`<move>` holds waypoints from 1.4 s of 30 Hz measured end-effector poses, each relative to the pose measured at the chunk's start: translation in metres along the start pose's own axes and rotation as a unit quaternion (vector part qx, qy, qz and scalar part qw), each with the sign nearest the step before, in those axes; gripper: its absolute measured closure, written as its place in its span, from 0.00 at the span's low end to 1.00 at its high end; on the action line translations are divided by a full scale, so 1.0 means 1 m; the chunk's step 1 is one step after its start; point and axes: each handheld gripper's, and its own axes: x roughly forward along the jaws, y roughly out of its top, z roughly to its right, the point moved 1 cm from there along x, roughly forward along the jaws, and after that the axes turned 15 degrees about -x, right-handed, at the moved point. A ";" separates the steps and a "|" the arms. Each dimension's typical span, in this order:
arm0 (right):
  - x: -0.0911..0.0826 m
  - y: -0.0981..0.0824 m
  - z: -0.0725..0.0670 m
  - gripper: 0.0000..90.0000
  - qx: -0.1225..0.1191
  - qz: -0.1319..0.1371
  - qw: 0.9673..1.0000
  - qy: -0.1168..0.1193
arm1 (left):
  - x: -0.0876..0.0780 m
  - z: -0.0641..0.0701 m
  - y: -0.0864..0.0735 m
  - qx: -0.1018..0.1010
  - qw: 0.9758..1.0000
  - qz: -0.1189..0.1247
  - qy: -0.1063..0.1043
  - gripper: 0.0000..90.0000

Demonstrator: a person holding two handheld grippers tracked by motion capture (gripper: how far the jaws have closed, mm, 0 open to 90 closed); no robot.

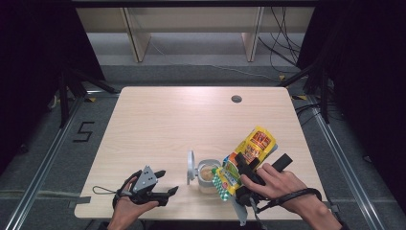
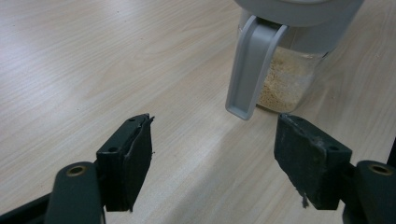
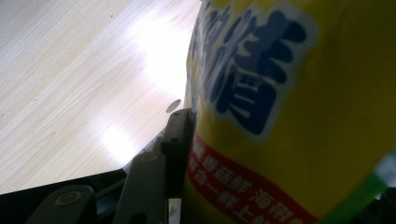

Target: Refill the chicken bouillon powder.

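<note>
A yellow snack bag (image 1: 247, 157) with red and blue print is tipped over a small clear jar (image 1: 207, 176), its green-edged mouth at the jar's right rim. My right gripper (image 1: 245, 168) is shut on the bag; in the right gripper view the bag (image 3: 289, 107) presses against my left jaw. The jar (image 2: 289, 79) holds pale crumbs, and its grey hinged lid (image 1: 190, 167) stands open to the left. My left gripper (image 1: 166, 183) rests open on the table, left of the jar, its fingers (image 2: 128, 161) apart with the jar's grey flap (image 2: 250, 70) beyond them.
The wooden table (image 1: 163, 120) has a round cable hole (image 1: 236, 99) at the back right. Its near edge runs just under both hands. Shelving legs and cables lie on the floor behind the table.
</note>
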 end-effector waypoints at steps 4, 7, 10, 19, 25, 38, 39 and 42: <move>-0.001 -0.001 0.000 0.70 -0.002 -0.002 1.000 -0.002 | 0.000 0.000 0.000 0.001 1.000 0.000 0.000 0.31; 0.000 -0.002 -0.001 0.70 0.000 -0.001 1.000 -0.001 | 0.000 0.000 0.000 0.001 1.000 0.000 0.000 0.31; -0.001 -0.002 -0.001 0.70 0.000 -0.008 1.000 -0.003 | 0.000 0.000 0.000 0.002 1.000 0.000 0.000 0.31; -0.001 0.000 -0.005 0.70 0.031 -0.003 1.000 0.002 | 0.000 0.000 0.000 0.000 1.000 0.001 0.000 0.31; -0.001 0.000 -0.007 0.70 0.035 -0.003 0.999 0.002 | 0.000 0.000 0.000 0.002 1.000 0.000 0.000 0.31; -0.002 -0.003 -0.005 0.70 0.018 -0.006 1.000 -0.008 | 0.000 0.000 0.000 0.002 1.000 0.000 0.000 0.31; -0.001 -0.002 -0.006 0.70 0.033 0.004 0.999 -0.008 | 0.000 0.000 0.000 0.002 1.000 0.000 0.000 0.31; -0.002 -0.003 -0.005 0.70 0.015 -0.007 1.000 -0.007 | 0.000 0.000 0.000 0.002 1.000 0.000 0.000 0.31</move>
